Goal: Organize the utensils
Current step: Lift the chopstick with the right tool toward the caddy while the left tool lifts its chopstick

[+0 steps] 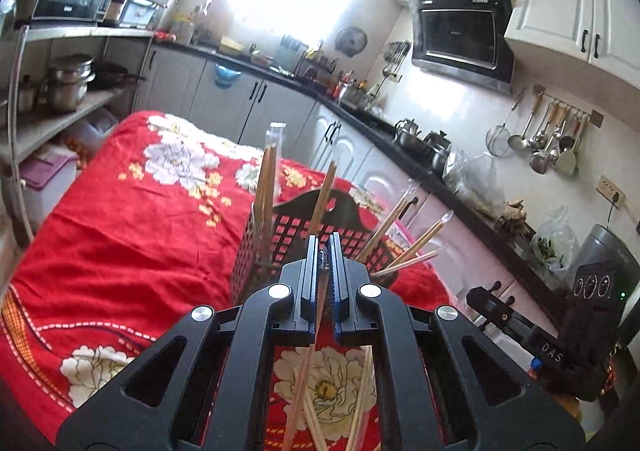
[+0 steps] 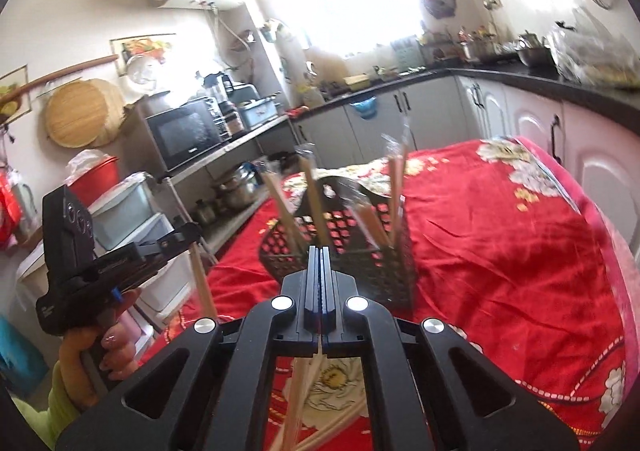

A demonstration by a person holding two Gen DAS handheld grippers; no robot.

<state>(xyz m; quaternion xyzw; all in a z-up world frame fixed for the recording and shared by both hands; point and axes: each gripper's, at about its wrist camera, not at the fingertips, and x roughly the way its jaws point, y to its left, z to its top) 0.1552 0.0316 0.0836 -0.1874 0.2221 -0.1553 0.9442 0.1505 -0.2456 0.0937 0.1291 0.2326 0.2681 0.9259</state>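
A dark perforated utensil basket (image 1: pixel 280 239) stands on the red floral cloth (image 1: pixel 132 227) and holds several wrapped chopstick pairs (image 1: pixel 268 175) upright. My left gripper (image 1: pixel 325 251) is shut on a wrapped chopstick pair (image 1: pixel 308 363) just in front of the basket. In the right wrist view the basket (image 2: pixel 360 251) stands ahead with chopsticks (image 2: pixel 394 179) in it. My right gripper (image 2: pixel 320 255) is shut on a wrapped chopstick pair (image 2: pixel 308 379) that hangs below the jaws. More loose chopsticks (image 1: pixel 360 403) lie on the cloth under the grippers.
The right gripper's body (image 1: pixel 560 335) shows at the right of the left wrist view; the left gripper's body and the hand (image 2: pixel 100 283) show at the left of the right wrist view. A black kitchen counter (image 1: pixel 400 131) with pots runs behind the table. Shelves (image 1: pixel 60 115) stand at left.
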